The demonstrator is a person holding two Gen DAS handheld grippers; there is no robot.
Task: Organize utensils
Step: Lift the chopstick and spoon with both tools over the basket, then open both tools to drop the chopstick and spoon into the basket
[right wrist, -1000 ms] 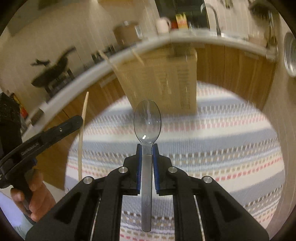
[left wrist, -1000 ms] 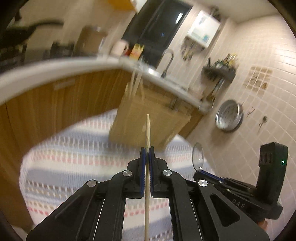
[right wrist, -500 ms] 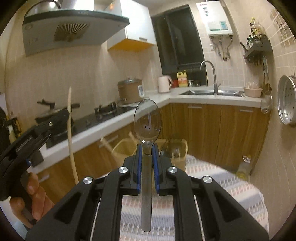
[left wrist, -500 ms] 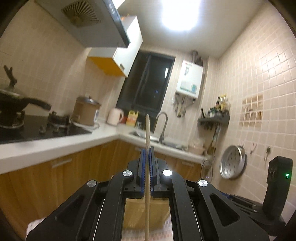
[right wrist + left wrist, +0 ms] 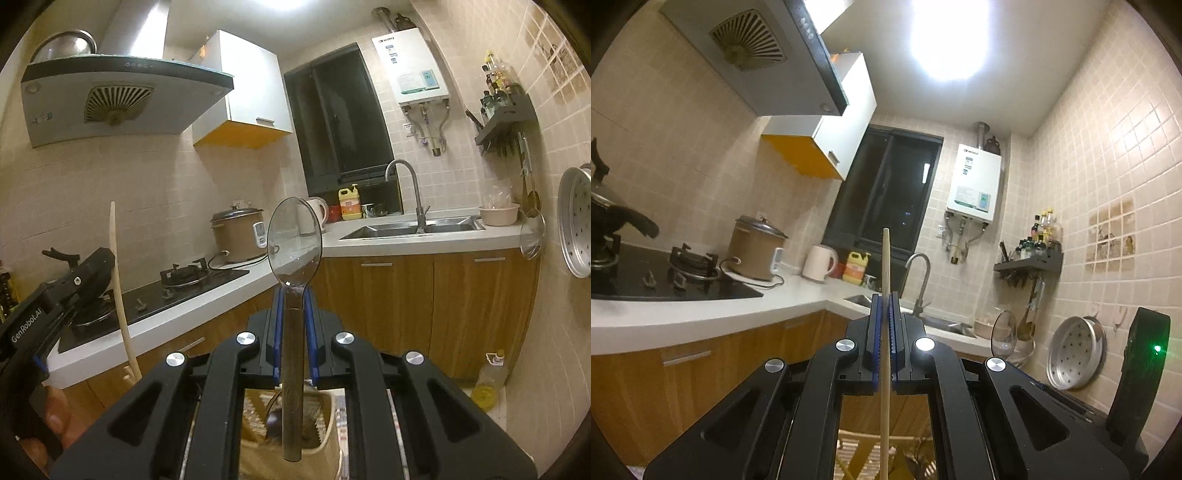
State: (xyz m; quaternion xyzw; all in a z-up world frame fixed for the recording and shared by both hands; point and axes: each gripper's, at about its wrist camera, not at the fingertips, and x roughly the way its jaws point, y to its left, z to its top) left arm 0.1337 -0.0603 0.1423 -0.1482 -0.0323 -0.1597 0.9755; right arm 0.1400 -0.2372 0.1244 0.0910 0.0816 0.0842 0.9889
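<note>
Left gripper [image 5: 885, 325]: jaws clamped on a wooden chopstick [image 5: 885, 258].
Right gripper [image 5: 293, 317]: jaws pinching a clear plastic spoon [image 5: 294, 240].
Change: both hands have risen, views now level across the kitchen.
Holder [image 5: 328, 448]: directly below.
Meaning: utensils lifted, ready for lowering in.

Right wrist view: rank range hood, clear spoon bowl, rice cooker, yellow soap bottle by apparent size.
1. Range hood, by far the largest.
2-3. Clear spoon bowl and rice cooker look about alike; the spoon, held in the right gripper, looms because it is near.
4. Yellow soap bottle, smallest.
</note>
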